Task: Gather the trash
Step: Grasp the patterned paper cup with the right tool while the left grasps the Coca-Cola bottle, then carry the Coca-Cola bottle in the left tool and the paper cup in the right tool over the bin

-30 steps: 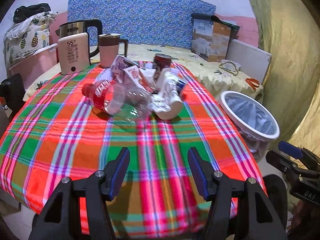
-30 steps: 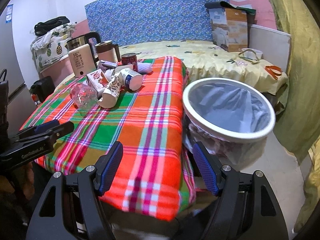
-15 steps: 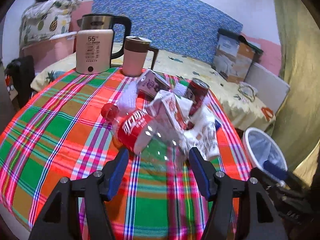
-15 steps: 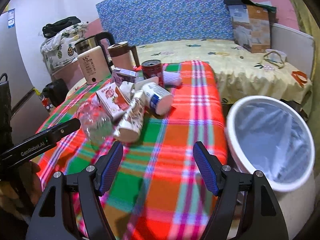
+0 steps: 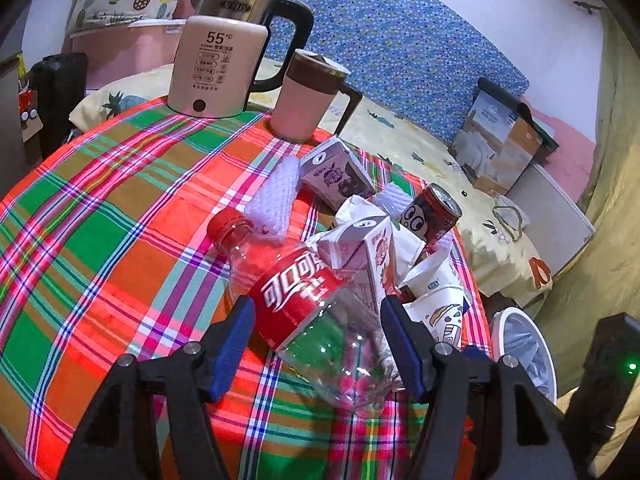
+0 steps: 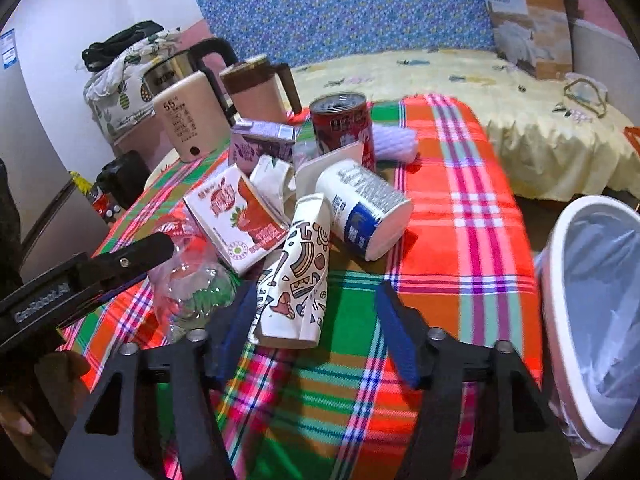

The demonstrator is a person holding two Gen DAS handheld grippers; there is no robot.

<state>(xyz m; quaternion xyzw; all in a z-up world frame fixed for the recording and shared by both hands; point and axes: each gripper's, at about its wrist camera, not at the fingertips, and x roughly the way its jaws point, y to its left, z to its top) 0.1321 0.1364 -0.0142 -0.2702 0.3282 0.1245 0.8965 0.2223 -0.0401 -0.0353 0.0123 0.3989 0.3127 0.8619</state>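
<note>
Plastic bottle (image 5: 304,304) lies between one wide hand-held gripper (image 5: 318,338); two cartons (image 6: 240,220) nearby.

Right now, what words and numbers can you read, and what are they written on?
"55°C": pink kettle base
"可口可乐" in white script: red label of the clear bottle
"GenRobot.AI": side of the left tongs, seen from the right camera
"55": same kettle base in the right view
Too small or blurred: strawberry carton, purple carton, red can, white cup, steel kettle badge.
</note>
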